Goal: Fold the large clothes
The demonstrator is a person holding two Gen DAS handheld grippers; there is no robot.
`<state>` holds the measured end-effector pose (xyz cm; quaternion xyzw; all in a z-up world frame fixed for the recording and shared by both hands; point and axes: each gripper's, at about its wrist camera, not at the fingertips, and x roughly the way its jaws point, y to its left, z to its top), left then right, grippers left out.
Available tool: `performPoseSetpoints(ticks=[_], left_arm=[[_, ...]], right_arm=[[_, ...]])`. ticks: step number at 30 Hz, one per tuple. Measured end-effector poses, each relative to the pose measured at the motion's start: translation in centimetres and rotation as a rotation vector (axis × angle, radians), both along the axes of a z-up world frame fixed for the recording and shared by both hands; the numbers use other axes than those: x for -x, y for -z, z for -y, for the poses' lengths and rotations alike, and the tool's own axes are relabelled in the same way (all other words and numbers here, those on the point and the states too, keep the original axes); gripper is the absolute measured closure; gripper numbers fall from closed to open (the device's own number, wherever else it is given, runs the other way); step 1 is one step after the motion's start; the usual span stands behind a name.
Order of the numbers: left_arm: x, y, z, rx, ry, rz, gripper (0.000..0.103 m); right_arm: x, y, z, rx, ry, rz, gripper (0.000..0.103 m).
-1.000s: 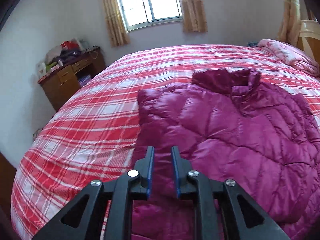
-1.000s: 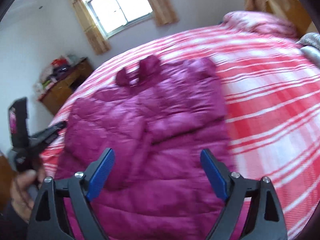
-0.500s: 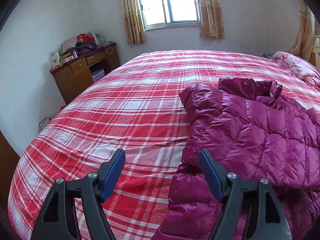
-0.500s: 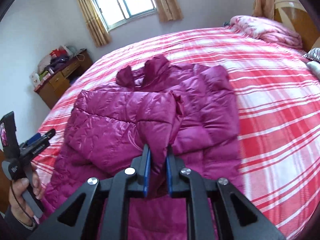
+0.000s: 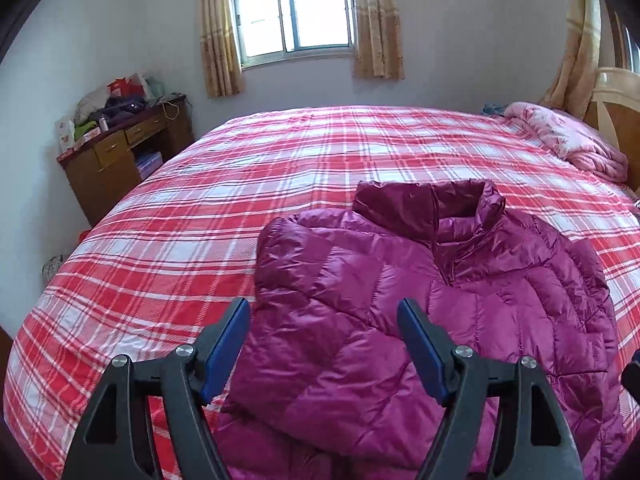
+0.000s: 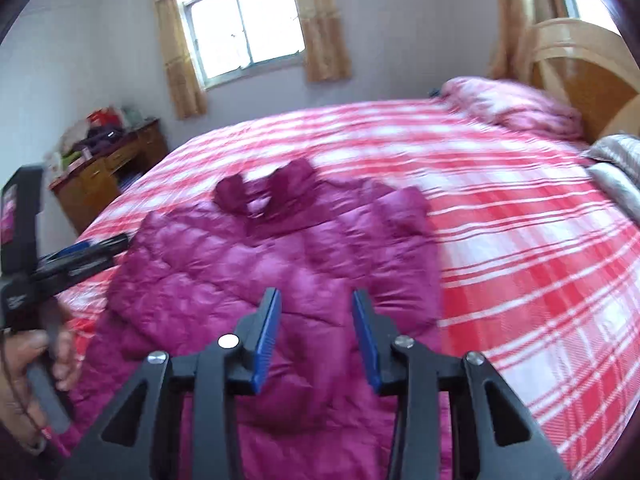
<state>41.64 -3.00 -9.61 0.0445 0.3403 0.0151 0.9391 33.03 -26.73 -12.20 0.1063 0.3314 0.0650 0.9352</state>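
A magenta quilted down jacket [image 5: 420, 312] lies on the red plaid bed [image 5: 240, 208], collar toward the far side, both sleeves folded in over its front. My left gripper [image 5: 324, 344] is open and empty, hovering above the jacket's left part. In the right wrist view the jacket [image 6: 280, 264] lies spread below my right gripper [image 6: 316, 332], which is open with nothing between its pads. The left gripper [image 6: 86, 254] shows at the left edge there, held in a hand.
A wooden desk [image 5: 120, 152] with clutter stands against the left wall. A pink folded quilt [image 5: 568, 140] lies at the headboard [image 6: 580, 76]. A grey pillow [image 6: 620, 168] lies at the right. Window [image 5: 292, 8] on the far wall.
My right gripper was shut on the jacket's sleeve half a second ago; now it is open and the sleeve lies on the jacket. My left gripper stays open and swung right over the jacket.
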Motion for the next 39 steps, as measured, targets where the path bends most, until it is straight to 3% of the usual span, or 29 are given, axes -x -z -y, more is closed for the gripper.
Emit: performPoseSetpoints(ticks=[4,6,14,18,25,39], left_arm=[[-3.2,3.6,-0.5,-0.029,-0.024,-0.11,0.027],[-4.0,5.5,-1.1,0.005,-0.03,-0.175,0.027],[-3.7,7.8,-1.8,0.066,-0.009,-0.164,0.018],[-3.5,8.0,-1.3,0.034,-0.012,-0.172,0.017],[-3.5,8.1,-1.4,0.021,-0.014,-0.164,0.016],[-3.5,8.3,-1.1,0.008,-0.02,-0.154,0.014]], right_arm=[[-3.4,3.2,-0.7,0.02,0.001,-0.103,0.063],[-3.8,4.7,-1.0,0.034,0.0,-0.127,0.063],[-2.6,5.8,-1.6,0.117,-0.001,-0.128,0.063],[-3.0,5.8,-2.1,0.161,0.008,-0.132,0.063],[-3.1,6.1,-1.4,0.13,0.01,-0.131,0.063],[-3.2,6.2,-3.1,0.257,0.024,-0.137,0.063]])
